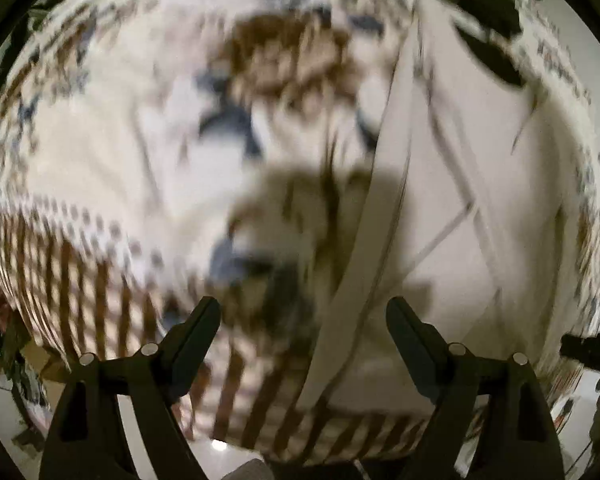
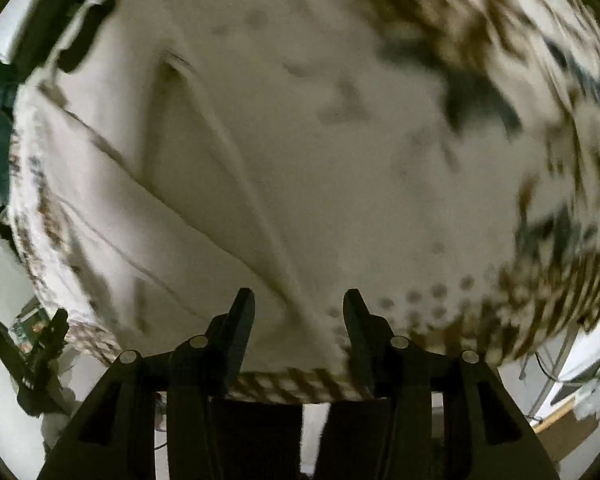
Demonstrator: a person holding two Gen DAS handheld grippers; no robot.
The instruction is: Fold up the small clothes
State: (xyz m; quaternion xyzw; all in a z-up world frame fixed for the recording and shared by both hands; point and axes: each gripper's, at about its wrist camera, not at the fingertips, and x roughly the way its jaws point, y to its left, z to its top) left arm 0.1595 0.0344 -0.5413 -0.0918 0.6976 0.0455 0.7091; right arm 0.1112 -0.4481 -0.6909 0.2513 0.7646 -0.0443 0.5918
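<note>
A plain white garment lies on a patterned white, brown and blue cloth that covers the table. Both views are blurred. My left gripper is open and empty above the garment's long edge, where it meets the patterned cloth. In the right wrist view the white garment fills most of the frame, with creases running down toward me. My right gripper is open, its jaws a moderate way apart, close over the garment's near edge. The left gripper shows at the lower left of that view.
The patterned cloth has a brown-striped border at the table's near edge. Pale floor lies below the edge. Dark shapes lie at the far right of the garment. Clutter and a board sit on the floor.
</note>
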